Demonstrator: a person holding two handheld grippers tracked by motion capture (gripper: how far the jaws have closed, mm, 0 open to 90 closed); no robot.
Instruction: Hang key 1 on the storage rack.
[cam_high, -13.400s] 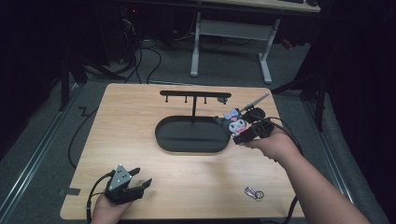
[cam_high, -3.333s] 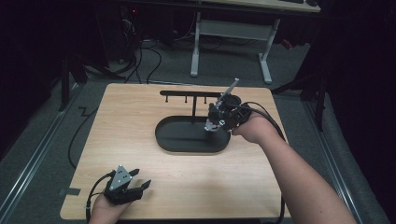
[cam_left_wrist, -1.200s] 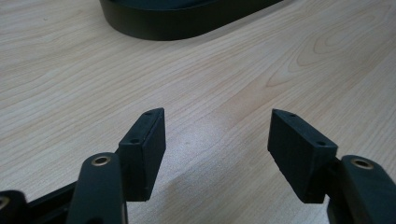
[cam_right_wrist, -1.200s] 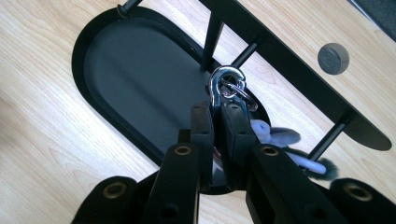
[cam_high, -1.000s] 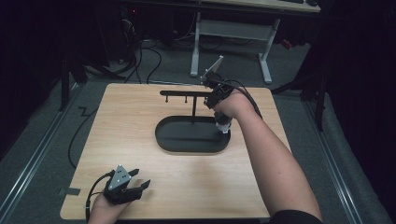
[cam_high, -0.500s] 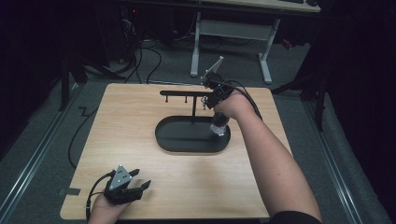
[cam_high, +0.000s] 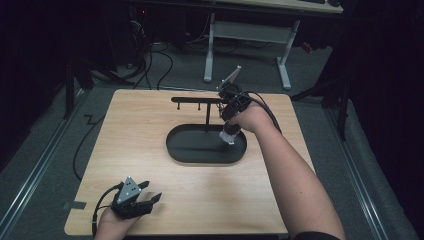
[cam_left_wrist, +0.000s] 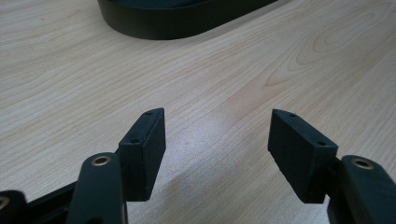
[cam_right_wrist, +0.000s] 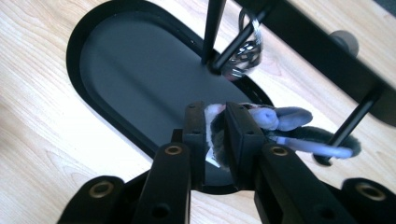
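Your left tongs (cam_high: 145, 200) rest on the desk (cam_high: 150, 125), jaws apart and empty. Your right tongs (cam_right_wrist: 215, 128), just easing wider, pinch the plush mouse keychain (cam_right_wrist: 261, 122) over the black tray (cam_high: 200, 155); its ring (cam_right_wrist: 247, 44) sits up-right, against the rack's peg (cam_right_wrist: 233, 44).

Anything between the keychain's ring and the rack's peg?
Nothing visible: the ring lies against a peg under the rack bar. The right gripper jaws have just been opening, with the plush between them.
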